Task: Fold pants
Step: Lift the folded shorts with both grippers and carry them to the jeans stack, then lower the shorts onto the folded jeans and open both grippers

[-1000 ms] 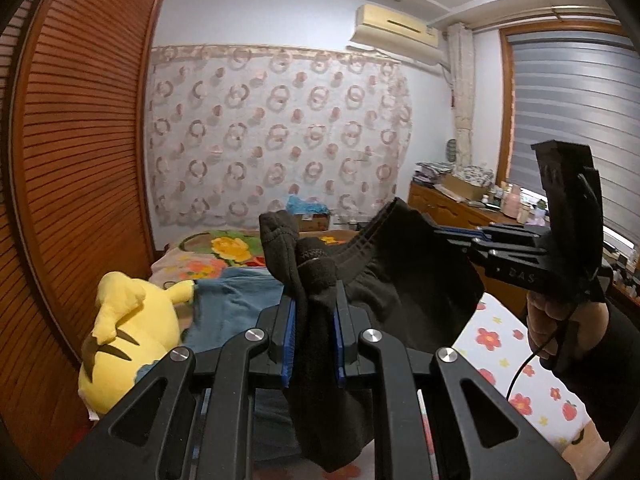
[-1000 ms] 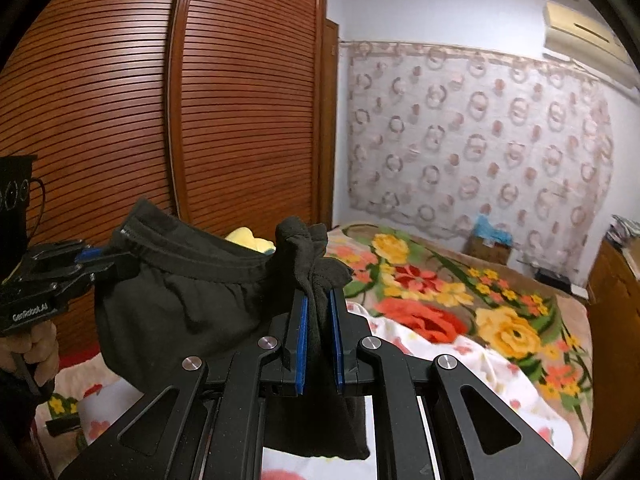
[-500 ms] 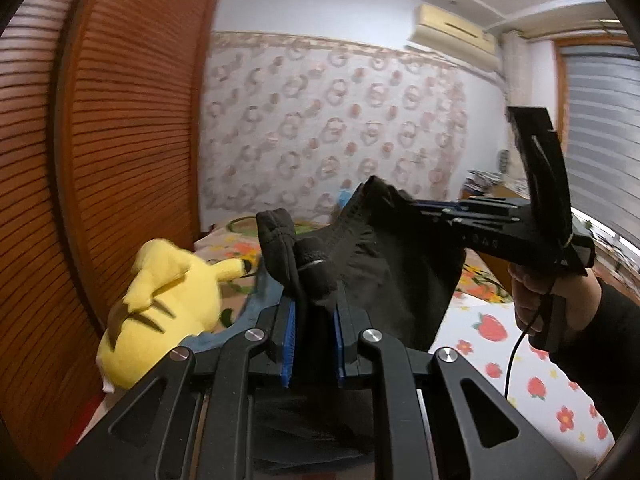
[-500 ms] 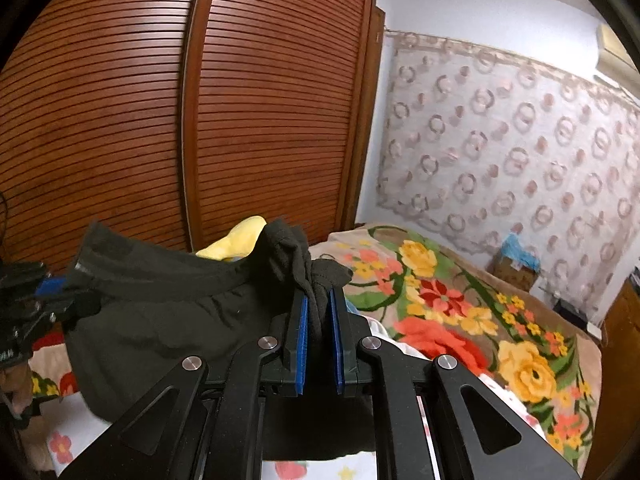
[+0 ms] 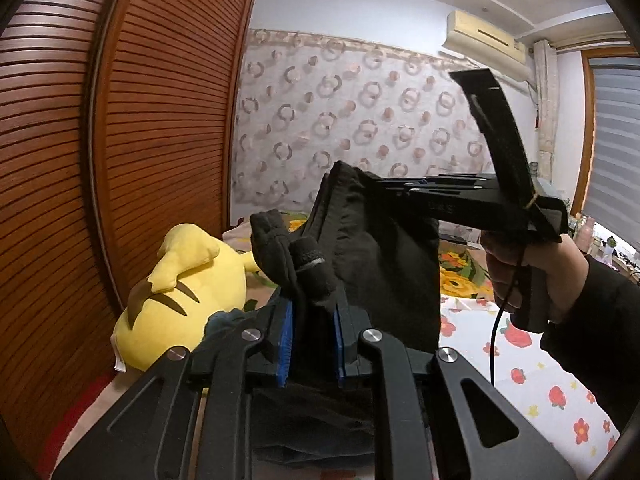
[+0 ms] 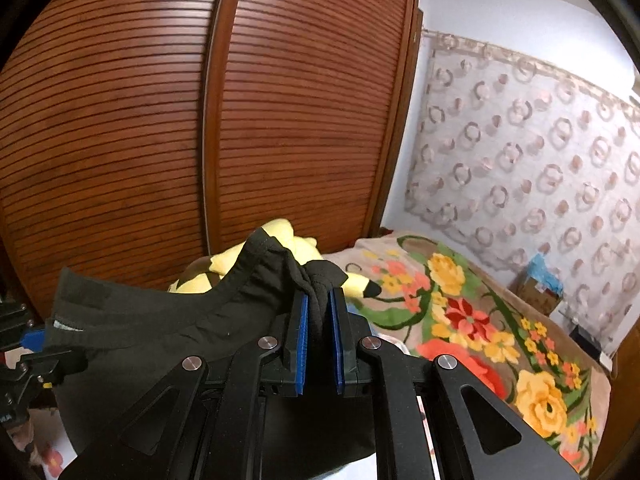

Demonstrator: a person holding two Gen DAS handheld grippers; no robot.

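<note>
Pants (image 5: 384, 264) held aloft above the bed (image 6: 460, 312), both grippers clamped on bunched cloth. Left gripper (image 5: 312, 320) pinches one corner; right gripper (image 5: 372, 184) holds the other at its 1 o'clock (waistband spans between them, roughly level). Neither nearer.

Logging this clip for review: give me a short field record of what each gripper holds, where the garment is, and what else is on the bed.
garment: black pants, held up in the air above the bed
left gripper: shut on a bunched edge of the pants
right gripper: shut on another bunched edge
fold state: not yet laid flat
also on bed: yellow plush toy beside the wooden wardrobe doors
</note>
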